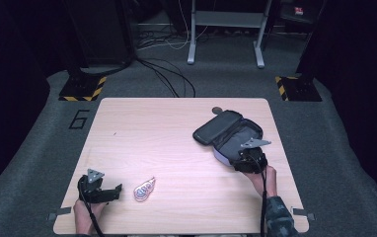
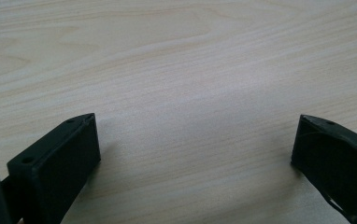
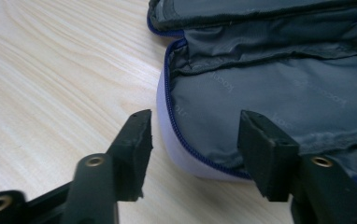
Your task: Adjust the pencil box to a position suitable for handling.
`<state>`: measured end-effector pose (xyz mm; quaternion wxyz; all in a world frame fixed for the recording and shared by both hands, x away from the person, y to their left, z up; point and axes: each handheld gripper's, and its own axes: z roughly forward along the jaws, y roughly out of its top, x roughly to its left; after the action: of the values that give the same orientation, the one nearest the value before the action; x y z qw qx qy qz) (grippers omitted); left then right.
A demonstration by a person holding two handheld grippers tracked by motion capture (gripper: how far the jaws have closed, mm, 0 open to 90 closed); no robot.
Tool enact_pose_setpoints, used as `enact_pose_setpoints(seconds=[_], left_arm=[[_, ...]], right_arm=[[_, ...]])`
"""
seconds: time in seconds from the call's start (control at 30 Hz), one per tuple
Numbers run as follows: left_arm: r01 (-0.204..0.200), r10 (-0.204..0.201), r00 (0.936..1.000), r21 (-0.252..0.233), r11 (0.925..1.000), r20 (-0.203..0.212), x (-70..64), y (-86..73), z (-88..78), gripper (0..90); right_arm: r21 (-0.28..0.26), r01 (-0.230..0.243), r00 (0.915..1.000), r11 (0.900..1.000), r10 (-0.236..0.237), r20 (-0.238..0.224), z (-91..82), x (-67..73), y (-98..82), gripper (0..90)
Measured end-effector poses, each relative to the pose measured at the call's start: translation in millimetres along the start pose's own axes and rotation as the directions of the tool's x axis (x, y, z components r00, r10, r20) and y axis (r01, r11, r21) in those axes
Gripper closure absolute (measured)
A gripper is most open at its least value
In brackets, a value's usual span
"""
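One open pouch [image 1: 228, 134], one small patterned oval item [image 1: 145, 189] and two claws are on or over the one wooden table [image 1: 176, 128]. The pouch, dark outside with a grey lining and a blue zip, lies toward the far right part of the table; its flap is thrown back on the side toward the table's middle. Its long axis runs on a slant, from the near right end under the right claw [image 1: 245, 159] up to the far end by the table's back edge. The right claw sits at the pouch's near end, held by a hand in a camouflage sleeve. In the right gripper view, the right claw [image 3: 193, 135] straddles the pouch's [image 3: 270, 88] pale rounded edge, one jaw over the bare table outside the zip, the other over the grey lining; the jaws stand about half apart, and neither pad presses on the fabric. No earlier view is at hand to compare. The left claw [image 1: 118, 190] rests well away from the pouch, near the table's front left corner, pointing toward the oval item just beside it. In the left gripper view, the left claw [image 2: 195, 140] stands wide open over bare wood.
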<state>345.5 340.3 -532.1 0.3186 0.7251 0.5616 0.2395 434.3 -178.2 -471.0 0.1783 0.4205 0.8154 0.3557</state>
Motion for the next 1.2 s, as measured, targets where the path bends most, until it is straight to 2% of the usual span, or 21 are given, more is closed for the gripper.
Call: enact_pose_setpoints(seconds=[0.07, 0.1, 0.13, 0.17, 0.27, 0.33, 0.57, 0.73, 0.8, 0.9, 1.1, 1.13, 1.2], left_arm=[[0.0, 0.0, 1.0, 0.0, 1.0, 0.0, 0.1, 0.0, 0.0, 1.0], [0.0, 0.0, 1.0, 0.0, 1.0, 0.0, 0.0, 0.0, 0.0, 1.1], [0.0, 0.0, 1.0, 0.0, 1.0, 0.0, 0.1, 0.0, 0.0, 1.1], [-0.001, 0.001, 1.0, 0.001, 1.0, 0.0, 0.1, 0.0, -0.1, 1.1], [-0.001, 0.001, 1.0, 0.001, 1.0, 0.0, 0.1, 0.0, -0.1, 1.1], [0.0, 0.0, 1.0, 0.0, 1.0, 0.0, 0.1, 0.0, 0.0, 1.1], [-0.001, 0.001, 1.0, 0.001, 1.0, 0.0, 0.1, 0.0, -0.1, 1.1], [-0.001, 0.001, 1.0, 0.001, 1.0, 0.0, 0.1, 0.0, -0.1, 1.1], [-0.001, 0.001, 1.0, 0.0, 1.0, 0.0, 0.1, 0.0, 0.0, 1.1], [-0.001, 0.001, 1.0, 0.001, 1.0, 0.0, 0.1, 0.0, -0.1, 1.1], [0.0, 0.0, 1.0, 0.0, 1.0, 0.0, 0.1, 0.0, 0.0, 1.1], [-0.001, 0.001, 1.0, 0.0, 1.0, 0.0, 0.1, 0.0, -0.1, 1.1], [-0.004, 0.004, 1.0, 0.001, 1.0, -0.002, 0.3, 0.0, -0.2, 1.1]], right_arm=[[0.021, 0.009, 1.0, 1.0, -0.009, -0.002, 8.1, 0.5, 2.4, 52.0], [0.024, -0.007, 1.0, 1.0, 0.007, 0.005, 11.6, 2.8, 3.2, 55.0], [0.045, 0.015, 0.9999, 0.999, -0.015, -0.003, 13.8, 2.3, 3.8, 58.0], [0.045, 0.001, 1.0, 0.999, -0.001, -0.001, 16.0, 4.3, 4.3, 59.8], [0.063, 0.011, 0.9999, 0.998, -0.01, -0.009, 21.8, 7.2, 5.2, 74.5], [0.07, 0.011, 0.9999, 0.997, -0.011, -0.006, 24.1, 8.5, 6.1, 80.1], [0.069, 0.02, 0.9994, 0.997, -0.018, -0.029, 30.6, 17.0, 9.6, 86.4], [0.062, 0.007, 0.9984, 0.998, -0.004, -0.057, 34.1, 25.9, 12.8, 87.0], [0.055, 0.018, 0.9971, 0.998, -0.014, -0.075, 36.1, 30.1, 14.3, 87.0], [0.059, 0.002, 0.9958, 0.998, 0.003, -0.091, 39.1, 40.0, 16.9, 87.0], [0.046, -0.003, 0.9914, 0.999, 0.009, -0.13, 46.9, 58.6, 22.5, 86.3], [0.045, -0.003, 0.9899, 0.999, 0.009, -0.141, 48.1, 62.7, 23.5, 83.0], [0.045, 0.006, 0.9897, 0.999, 0.0, -0.143, 48.7, 65.3, 25.1, 60.8]])
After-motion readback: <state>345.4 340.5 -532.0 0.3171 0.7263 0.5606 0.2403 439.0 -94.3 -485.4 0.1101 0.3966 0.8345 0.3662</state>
